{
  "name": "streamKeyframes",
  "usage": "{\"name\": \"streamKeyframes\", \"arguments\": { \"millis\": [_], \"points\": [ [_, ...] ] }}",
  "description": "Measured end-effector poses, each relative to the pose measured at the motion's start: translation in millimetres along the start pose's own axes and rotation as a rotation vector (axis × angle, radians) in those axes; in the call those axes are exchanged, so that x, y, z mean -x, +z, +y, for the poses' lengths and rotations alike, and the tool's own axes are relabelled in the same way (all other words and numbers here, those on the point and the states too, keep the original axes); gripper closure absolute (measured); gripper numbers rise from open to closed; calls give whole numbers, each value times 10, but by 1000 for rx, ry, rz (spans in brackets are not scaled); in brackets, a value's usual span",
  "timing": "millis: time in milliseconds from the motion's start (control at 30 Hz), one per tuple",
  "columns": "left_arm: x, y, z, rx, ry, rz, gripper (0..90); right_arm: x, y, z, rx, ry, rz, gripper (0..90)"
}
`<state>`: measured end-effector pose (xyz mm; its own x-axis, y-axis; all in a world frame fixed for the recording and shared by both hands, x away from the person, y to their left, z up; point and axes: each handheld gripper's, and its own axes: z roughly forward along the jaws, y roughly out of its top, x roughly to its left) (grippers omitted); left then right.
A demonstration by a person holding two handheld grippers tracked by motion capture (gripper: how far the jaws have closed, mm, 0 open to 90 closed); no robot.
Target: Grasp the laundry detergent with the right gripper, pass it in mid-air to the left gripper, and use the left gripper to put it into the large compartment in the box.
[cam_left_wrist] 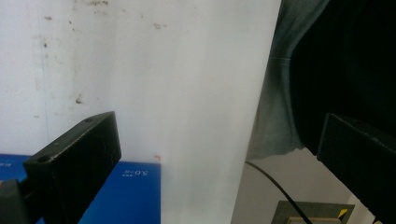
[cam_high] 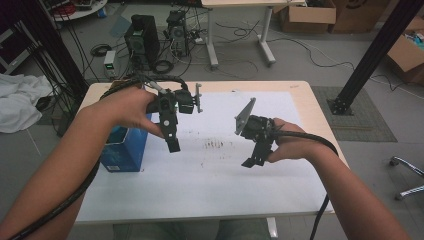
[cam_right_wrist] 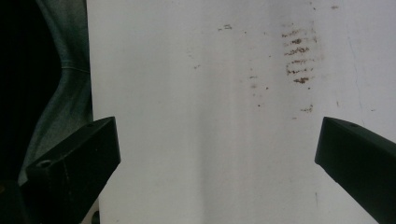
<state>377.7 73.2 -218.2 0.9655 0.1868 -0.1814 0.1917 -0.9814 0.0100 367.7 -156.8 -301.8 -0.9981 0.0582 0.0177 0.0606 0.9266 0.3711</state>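
fingers of both grippers stand wide apart and grip nothing: in the left gripper view the two black blocks [cam_left_wrist: 74, 161] sit at opposite lower corners of the frame with bare white sheet between them, and the right gripper view shows the same gap over the sheet. in the high view the left gripper [cam_high: 172, 142] hangs left of frame centre and the right gripper [cam_high: 252, 160] right of centre, both held above the table [cam_high: 300, 92], tips angled down toward the near edge. the nearest object is the blue box [cam_high: 125, 150], standing on the table at the left margin of the white sheet [cam_high: 210, 180], partly under the left forearm. it lies just to the left of the left gripper's tips and below them; the left hand is clearly nearer, the right gripper well apart across the sheet. judged, any approach falls to the left gripper, moving leftward and down. the box's long axis cannot be settled: the hand covers its upper part, and the left gripper view cuts it off at the lower left corner [cam_left_wrist: 135, 196]. brown smudges [cam_high: 214, 145] mark the sheet between the grippers.
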Motion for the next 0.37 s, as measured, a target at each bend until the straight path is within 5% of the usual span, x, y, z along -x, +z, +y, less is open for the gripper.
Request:
{"name": "streamKeyframes", "arguments": {
  "millis": [367],
  "points": [
    [-4,36,4,11,12,-14,1,-1,18,9,-3,-2,5,0]
  ]
}}
